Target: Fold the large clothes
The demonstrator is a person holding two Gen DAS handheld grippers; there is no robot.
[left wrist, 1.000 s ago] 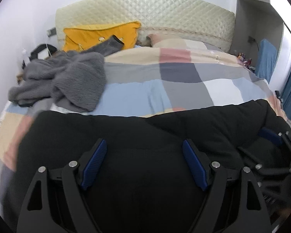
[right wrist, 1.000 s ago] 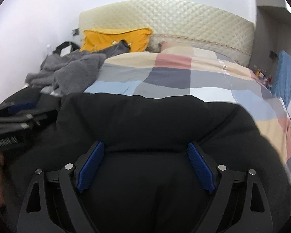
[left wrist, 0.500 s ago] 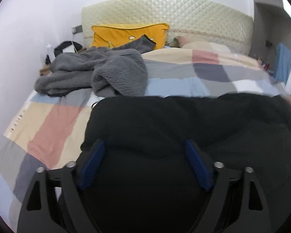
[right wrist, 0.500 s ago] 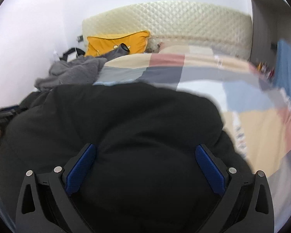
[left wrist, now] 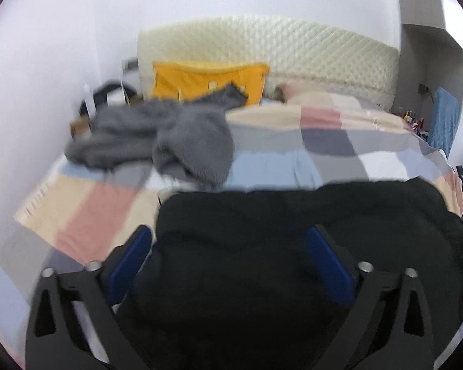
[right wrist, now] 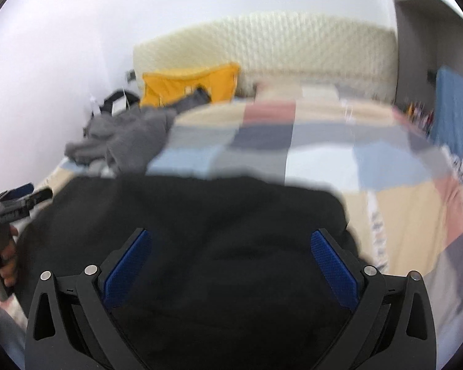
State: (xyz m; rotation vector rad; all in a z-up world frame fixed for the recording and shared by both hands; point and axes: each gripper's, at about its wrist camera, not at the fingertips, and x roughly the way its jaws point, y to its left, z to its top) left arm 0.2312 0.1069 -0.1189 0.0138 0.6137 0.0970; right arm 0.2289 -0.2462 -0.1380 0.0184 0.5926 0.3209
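A large black garment point(left wrist: 293, 231) lies bunched on the near part of a bed with a checked cover; it also fills the lower right wrist view point(right wrist: 200, 231). My left gripper point(left wrist: 228, 252) is open above the garment's left part, its blue pads point(left wrist: 129, 259) wide apart. My right gripper point(right wrist: 231, 256) is open above the garment's right part. The left gripper also shows at the left edge of the right wrist view point(right wrist: 15, 203), held in a hand. Both views are blurred.
A grey fleece garment point(left wrist: 169, 138) lies heaped at the bed's far left. A yellow pillow point(left wrist: 206, 80) leans on the quilted cream headboard point(left wrist: 268, 52). The checked bed cover point(left wrist: 339, 145) stretches beyond. A white wall is left; a blue cloth point(left wrist: 444, 117) hangs at right.
Both grippers have drawn apart and shifted over the garment; the left one swung left, then back right. The black garment now lies more bunched. Both stay open.
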